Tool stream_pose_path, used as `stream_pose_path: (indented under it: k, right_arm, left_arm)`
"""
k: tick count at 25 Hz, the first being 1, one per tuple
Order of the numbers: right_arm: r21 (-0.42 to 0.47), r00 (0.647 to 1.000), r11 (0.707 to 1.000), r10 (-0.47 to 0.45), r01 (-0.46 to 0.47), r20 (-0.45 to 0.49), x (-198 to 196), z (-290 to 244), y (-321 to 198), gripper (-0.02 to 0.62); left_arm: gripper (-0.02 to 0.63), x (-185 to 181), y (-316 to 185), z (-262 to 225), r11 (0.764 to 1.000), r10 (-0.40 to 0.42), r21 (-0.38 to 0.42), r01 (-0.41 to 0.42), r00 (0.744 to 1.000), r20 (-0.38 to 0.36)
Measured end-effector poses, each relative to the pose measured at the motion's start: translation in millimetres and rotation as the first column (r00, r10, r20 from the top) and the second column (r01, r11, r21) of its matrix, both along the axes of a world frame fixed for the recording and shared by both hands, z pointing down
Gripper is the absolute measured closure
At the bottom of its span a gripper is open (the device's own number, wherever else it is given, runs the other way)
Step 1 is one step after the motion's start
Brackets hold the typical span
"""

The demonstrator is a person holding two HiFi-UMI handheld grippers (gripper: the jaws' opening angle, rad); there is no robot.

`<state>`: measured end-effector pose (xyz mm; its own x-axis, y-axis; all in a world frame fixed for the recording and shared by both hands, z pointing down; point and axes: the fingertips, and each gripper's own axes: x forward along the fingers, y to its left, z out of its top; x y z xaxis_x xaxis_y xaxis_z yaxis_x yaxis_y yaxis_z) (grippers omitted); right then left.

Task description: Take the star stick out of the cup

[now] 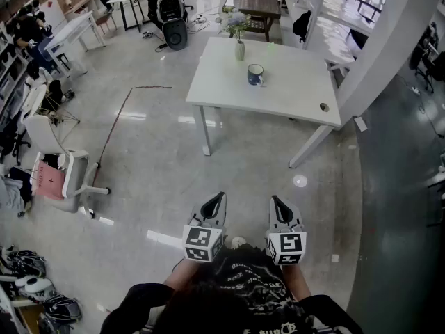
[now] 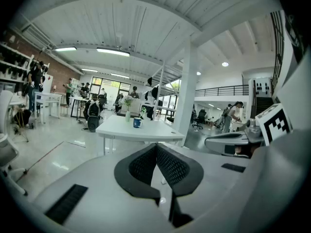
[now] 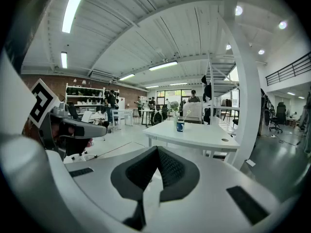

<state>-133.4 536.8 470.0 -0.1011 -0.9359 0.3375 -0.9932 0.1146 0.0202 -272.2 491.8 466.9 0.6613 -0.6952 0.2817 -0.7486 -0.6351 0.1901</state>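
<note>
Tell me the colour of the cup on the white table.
Dark blue. The cup shows best in the head view.

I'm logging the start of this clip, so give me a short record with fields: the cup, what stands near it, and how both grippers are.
stage: not begun; person stands back from the table
table: white table, across bare floor from the grippers
cup: blue cup, upright on the table
star stick: thin stick rising out of the cup
vase: flower vase beyond the cup, apart from it
left gripper: jaws together, nothing held
right gripper: jaws together, nothing held
</note>
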Motion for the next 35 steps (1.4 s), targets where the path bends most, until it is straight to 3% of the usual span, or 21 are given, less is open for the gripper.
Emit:
stream_pose_path:
  k: [7, 15, 22, 28, 35]
  right_arm:
    - [0.008, 0.999, 0.999, 0.037, -0.037, -0.008, 6, -4, -8, 0.589]
    - [0.025, 0.997, 1.000, -0.005, 0.003, 0.081, -35, 2, -21, 0.588]
    - [0.008, 0.993, 0.997, 0.072, -0.073, 0.097, -47, 22, -9, 0.588]
    - [0.007, 0.993, 0.996, 0.085, -0.086, 0.079, -25, 21, -31, 0.588]
    - [0.008, 0.989, 0.997, 0.079, -0.081, 0.125, 17, 39, -93, 0.588]
  left_arm:
    - [0.586, -9, -15, -6, 1.000, -0.007, 0.028, 0.008, 1.000, -0.023]
    - [0.586, -43, -29, 0, 1.000, 0.012, 0.026, -0.011, 1.000, -0.019]
    - [0.586, -58, -33, 13, 0.997, 0.070, -0.011, -0.070, 0.997, -0.024]
    - [0.586, -43, -49, 15, 0.997, 0.081, 0.000, -0.081, 0.997, -0.013]
    - [0.586, -8, -101, 27, 0.998, 0.056, 0.002, -0.056, 0.998, 0.014]
